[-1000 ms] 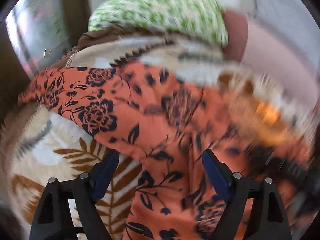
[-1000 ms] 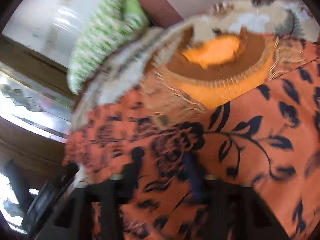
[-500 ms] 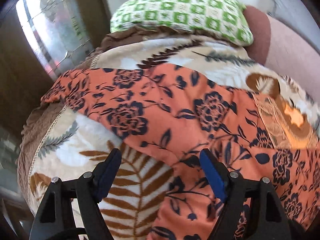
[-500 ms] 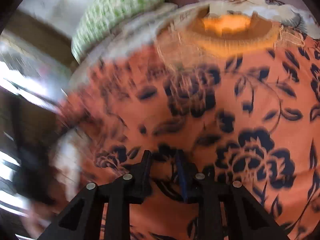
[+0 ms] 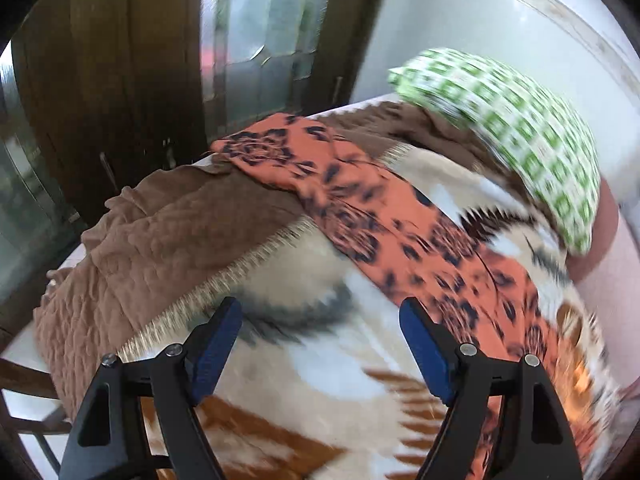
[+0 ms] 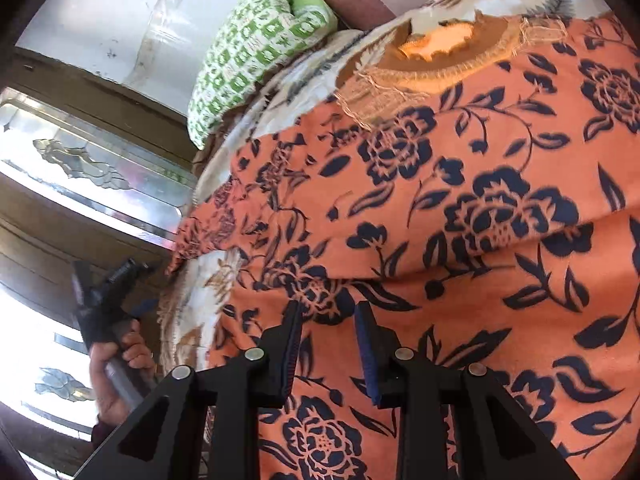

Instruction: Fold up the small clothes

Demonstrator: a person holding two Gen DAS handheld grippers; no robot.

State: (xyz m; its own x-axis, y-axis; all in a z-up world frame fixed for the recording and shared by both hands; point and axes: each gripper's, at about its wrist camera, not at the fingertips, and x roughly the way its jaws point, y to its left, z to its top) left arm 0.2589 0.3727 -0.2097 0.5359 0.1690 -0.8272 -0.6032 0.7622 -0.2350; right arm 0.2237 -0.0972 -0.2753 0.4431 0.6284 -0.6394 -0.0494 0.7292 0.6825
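Note:
An orange garment with dark blue flowers (image 6: 460,208) lies spread flat on a bed; its embroidered neckline (image 6: 400,76) is toward the far side. My right gripper (image 6: 328,308) hovers low over the cloth, its jaws a narrow gap apart, and the fabric lies flat below them, not pinched. In the left wrist view, one sleeve of the garment (image 5: 360,216) runs diagonally to the bed's far edge. My left gripper (image 5: 318,308) stands wide open above the cream leaf-patterned blanket (image 5: 320,372), to the left of the sleeve, with nothing between its fingers.
A brown quilted cover (image 5: 160,232) hangs over the bed's left edge. A green checked pillow (image 5: 520,128) lies at the head of the bed against the white wall. Dark wooden doors with glass panes (image 5: 248,40) stand behind. A hand (image 6: 120,360) grips the left tool's handle.
The left gripper swung left off the garment's body to over the blanket by the sleeve, still open. The right gripper's jaws parted slightly and it shifted along the cloth.

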